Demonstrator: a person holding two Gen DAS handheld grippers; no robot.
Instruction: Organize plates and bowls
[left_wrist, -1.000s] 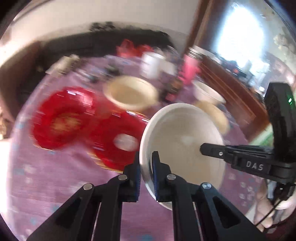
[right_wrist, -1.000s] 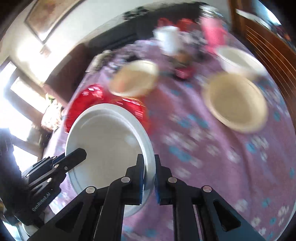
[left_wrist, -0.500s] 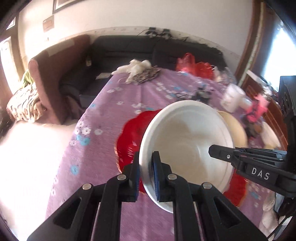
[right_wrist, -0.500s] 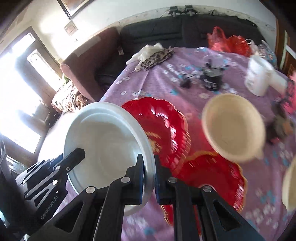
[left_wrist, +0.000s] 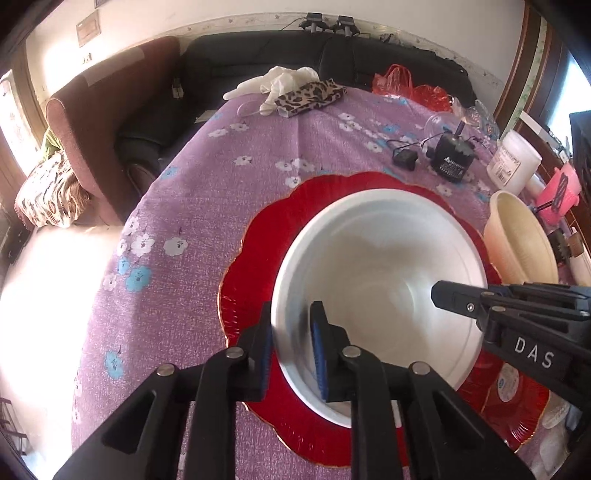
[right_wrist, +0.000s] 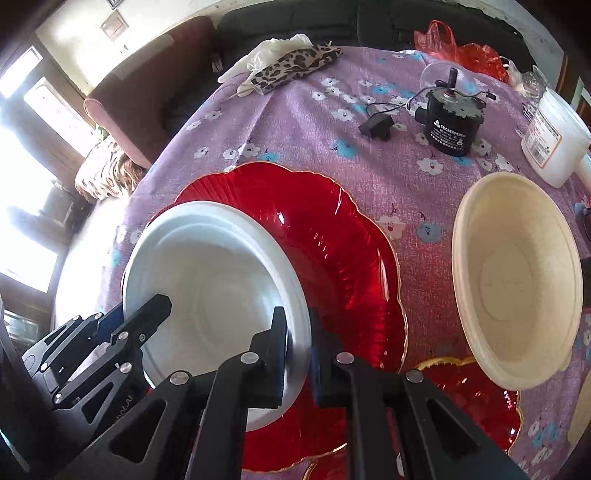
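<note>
A white bowl (left_wrist: 376, 273) (right_wrist: 214, 291) sits over a red scalloped plate (left_wrist: 266, 236) (right_wrist: 332, 243) on the purple flowered tablecloth. My left gripper (left_wrist: 290, 343) straddles the bowl's near left rim, its jaws parted a little with a gap to the rim. My right gripper (right_wrist: 299, 343) straddles the opposite rim with its jaws slightly parted too. Each gripper shows in the other's view. A cream bowl (right_wrist: 517, 280) (left_wrist: 517, 236) stands to the right. A second red plate (right_wrist: 476, 398) (left_wrist: 513, 398) lies at the near right.
A black motor with cable (right_wrist: 452, 120), a white tub (right_wrist: 554, 136), a pink item (left_wrist: 561, 192) and red bags (left_wrist: 410, 86) stand at the back right. A leopard pouch and white cloth (left_wrist: 295, 92) lie at the far edge. A sofa and armchair (left_wrist: 96, 122) stand beyond.
Both grippers carried the white bowl left from the right side of the table and lowered it over the red plate. Their jaws have opened slightly off the rim.
</note>
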